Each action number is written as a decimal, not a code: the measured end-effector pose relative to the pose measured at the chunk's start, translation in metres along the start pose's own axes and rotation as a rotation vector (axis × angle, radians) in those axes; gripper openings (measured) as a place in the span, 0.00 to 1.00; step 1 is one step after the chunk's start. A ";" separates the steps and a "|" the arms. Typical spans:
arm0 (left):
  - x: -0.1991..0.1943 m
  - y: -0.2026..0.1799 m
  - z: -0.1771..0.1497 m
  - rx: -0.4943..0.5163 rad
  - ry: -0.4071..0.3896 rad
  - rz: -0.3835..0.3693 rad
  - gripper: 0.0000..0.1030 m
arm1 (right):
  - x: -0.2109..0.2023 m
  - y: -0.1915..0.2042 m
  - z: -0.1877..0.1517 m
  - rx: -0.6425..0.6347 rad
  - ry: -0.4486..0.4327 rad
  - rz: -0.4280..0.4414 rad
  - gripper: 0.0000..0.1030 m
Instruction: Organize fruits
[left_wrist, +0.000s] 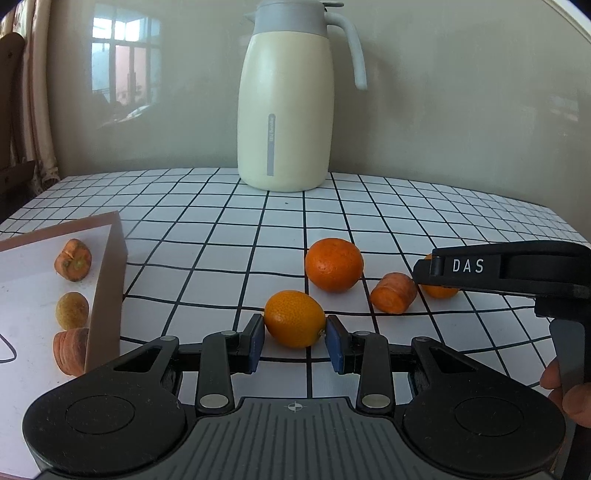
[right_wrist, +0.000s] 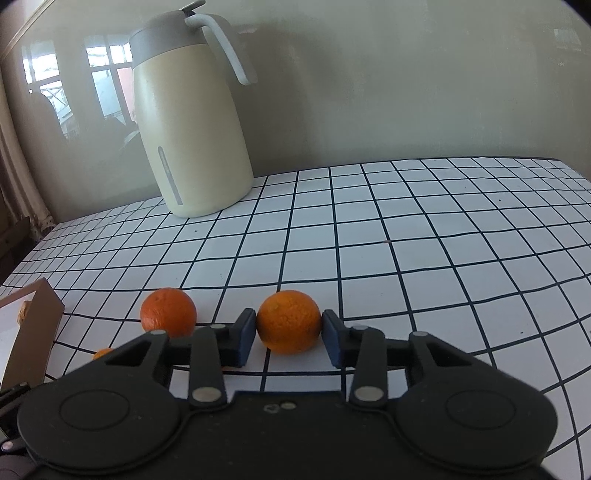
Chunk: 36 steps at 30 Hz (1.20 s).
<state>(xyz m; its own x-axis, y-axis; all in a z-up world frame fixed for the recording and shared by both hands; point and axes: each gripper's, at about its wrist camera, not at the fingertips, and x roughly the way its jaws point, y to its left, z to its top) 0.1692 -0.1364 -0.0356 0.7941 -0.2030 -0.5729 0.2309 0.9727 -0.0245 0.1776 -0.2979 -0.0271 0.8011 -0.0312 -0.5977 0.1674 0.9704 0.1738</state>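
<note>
The left gripper (left_wrist: 295, 334) is clamped on a small orange fruit (left_wrist: 294, 318) at six o'clock on the checked table (left_wrist: 461, 221). The right gripper (right_wrist: 289, 338) pinches a mandarin (right_wrist: 289, 320), mostly hidden behind its body in the left view. At nine o'clock the box (left_wrist: 107, 295) is cut off.

A home dining corner: a cream thermal jug (left_wrist: 284, 107) on the grid-patterned worktop (left_wrist: 406, 206) (lace curtain (left_wrist: 33, 110) at the side).

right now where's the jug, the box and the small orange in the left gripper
jug (left_wrist: 284, 110): left wrist view, middle of its cream body
box (left_wrist: 105, 291): left wrist view, its brown side wall
small orange (left_wrist: 293, 318): left wrist view, middle of its peel
</note>
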 end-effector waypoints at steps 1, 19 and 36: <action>0.000 0.000 0.000 0.001 0.000 0.000 0.35 | 0.000 0.000 0.000 -0.001 -0.002 0.000 0.29; 0.001 0.000 0.001 0.013 0.004 0.002 0.35 | -0.006 0.000 -0.002 -0.012 -0.012 -0.003 0.28; 0.005 0.002 0.005 -0.013 -0.013 0.009 0.50 | -0.013 0.001 -0.006 -0.030 0.000 0.004 0.29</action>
<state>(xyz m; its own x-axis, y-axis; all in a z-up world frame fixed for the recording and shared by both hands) 0.1764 -0.1360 -0.0347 0.8035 -0.1955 -0.5623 0.2164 0.9758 -0.0301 0.1640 -0.2956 -0.0239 0.8015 -0.0277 -0.5973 0.1471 0.9774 0.1521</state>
